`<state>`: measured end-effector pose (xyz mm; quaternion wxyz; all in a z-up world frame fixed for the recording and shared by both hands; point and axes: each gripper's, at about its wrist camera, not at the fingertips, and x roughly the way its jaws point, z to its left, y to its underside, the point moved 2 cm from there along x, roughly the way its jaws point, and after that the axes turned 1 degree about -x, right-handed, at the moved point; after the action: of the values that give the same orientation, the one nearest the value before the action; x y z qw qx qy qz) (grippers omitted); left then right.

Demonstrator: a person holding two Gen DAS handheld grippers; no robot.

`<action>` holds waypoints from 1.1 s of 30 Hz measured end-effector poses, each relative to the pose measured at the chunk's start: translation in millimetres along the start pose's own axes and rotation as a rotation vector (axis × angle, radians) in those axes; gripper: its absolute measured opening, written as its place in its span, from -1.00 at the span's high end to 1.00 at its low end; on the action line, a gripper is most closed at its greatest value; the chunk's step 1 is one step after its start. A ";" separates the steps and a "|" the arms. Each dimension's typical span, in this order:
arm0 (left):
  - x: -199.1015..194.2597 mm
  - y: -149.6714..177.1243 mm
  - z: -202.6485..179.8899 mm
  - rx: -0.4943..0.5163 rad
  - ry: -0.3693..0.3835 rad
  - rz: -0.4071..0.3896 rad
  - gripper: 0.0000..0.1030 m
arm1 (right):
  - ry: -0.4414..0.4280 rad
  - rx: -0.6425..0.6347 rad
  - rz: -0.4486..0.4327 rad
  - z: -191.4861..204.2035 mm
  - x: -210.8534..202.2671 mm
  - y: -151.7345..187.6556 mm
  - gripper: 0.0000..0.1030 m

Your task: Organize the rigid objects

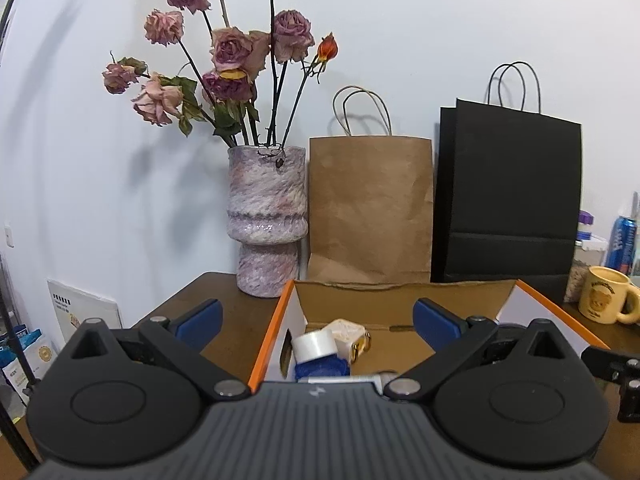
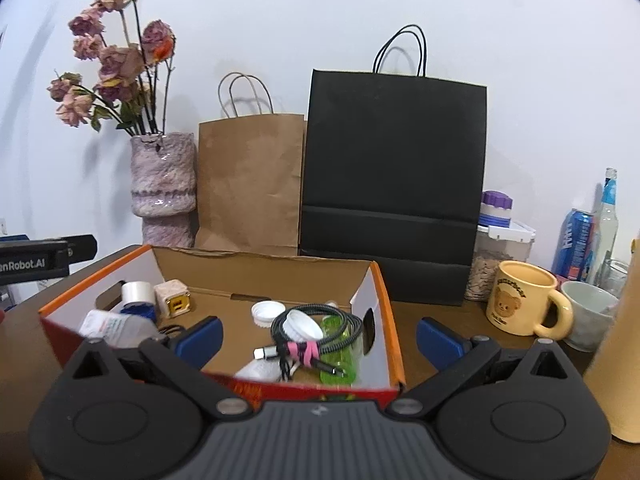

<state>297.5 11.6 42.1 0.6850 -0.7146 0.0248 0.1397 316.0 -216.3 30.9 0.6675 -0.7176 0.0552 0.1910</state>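
Brown table (image 2: 432, 320) under both my grippers; my left gripper (image 1: 316, 322) hangs wide apart and holds nothing, my right gripper (image 2: 318, 338) likewise spread and bare. Just ahead sits the box (image 2: 386, 312), orange-rimmed; inside I see a coiled cable (image 2: 312, 332) on a green bottle (image 2: 340, 354), white caps (image 2: 266, 312), a tape roll (image 2: 138, 292) and a charger (image 2: 174, 298). Right of it stands a mug (image 2: 520, 298); against the wall, vase (image 2: 164, 188), brown bag (image 2: 250, 184), black bag (image 2: 394, 184).

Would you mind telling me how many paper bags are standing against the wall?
2: a brown paper bag beside the vase, and a black paper bag to its right, behind the cardboard box.
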 end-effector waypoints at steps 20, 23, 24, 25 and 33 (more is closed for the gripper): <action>-128.5 43.4 21.6 0.021 0.030 0.144 -1.00 | -0.019 0.031 0.059 7.6 -141.7 59.1 -1.00; -147.4 51.6 23.6 0.017 0.041 0.163 -1.00 | -0.020 0.028 0.082 10.3 -156.5 70.1 -1.00; -152.1 53.7 24.3 0.018 0.043 0.167 -1.00 | -0.021 0.026 0.084 11.0 -160.4 72.0 -1.00; -157.1 56.0 24.9 0.020 0.046 0.170 -1.00 | -0.023 0.024 0.086 12.6 -165.0 74.2 -1.00; -177.9 66.2 32.0 0.019 0.043 0.197 -1.00 | -0.032 0.033 0.093 13.1 -185.8 82.2 -1.00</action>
<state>106.5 11.4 18.6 0.6739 -0.7050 0.1111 0.1909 114.8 -244.6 18.1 0.6704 -0.7000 0.0811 0.2322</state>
